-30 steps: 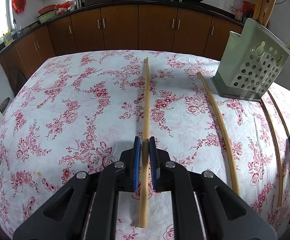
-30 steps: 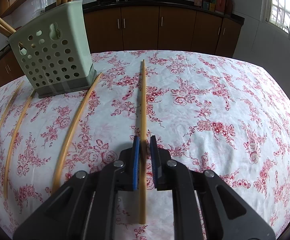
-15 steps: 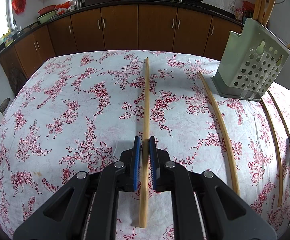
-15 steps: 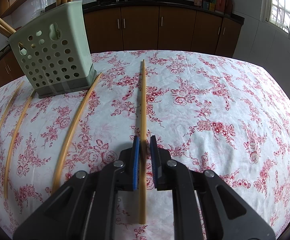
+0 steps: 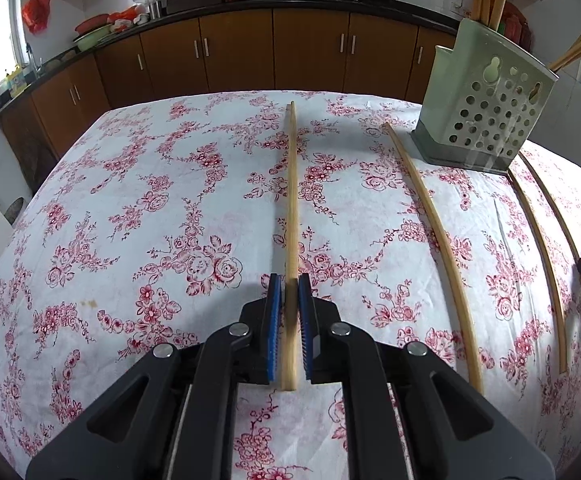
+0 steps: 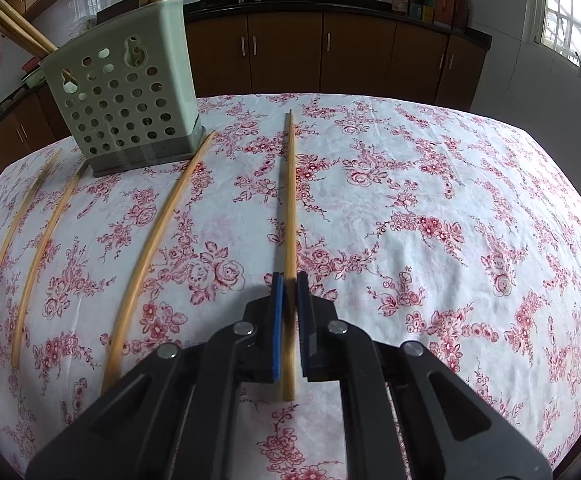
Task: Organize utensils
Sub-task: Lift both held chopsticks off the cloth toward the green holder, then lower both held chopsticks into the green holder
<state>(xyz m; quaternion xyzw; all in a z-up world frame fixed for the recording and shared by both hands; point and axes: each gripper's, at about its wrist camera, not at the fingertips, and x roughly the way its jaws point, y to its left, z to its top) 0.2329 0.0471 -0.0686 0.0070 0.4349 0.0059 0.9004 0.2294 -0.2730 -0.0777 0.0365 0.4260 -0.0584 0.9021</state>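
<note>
- Lifted since a second ago: left gripper, angled steeply down, pads pinching a chopstick now raised off the floral tablecloth, beside the green holder.
- Narrowed since then: right gripper, angled steeply down, pinching another chopstick; three more lying loose near the holder.

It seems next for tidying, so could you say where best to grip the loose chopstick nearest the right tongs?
Grip the chopstick near its close end, from above, tongs straddling it: it lies flat on the tablecloth, far end by the holder.
</note>
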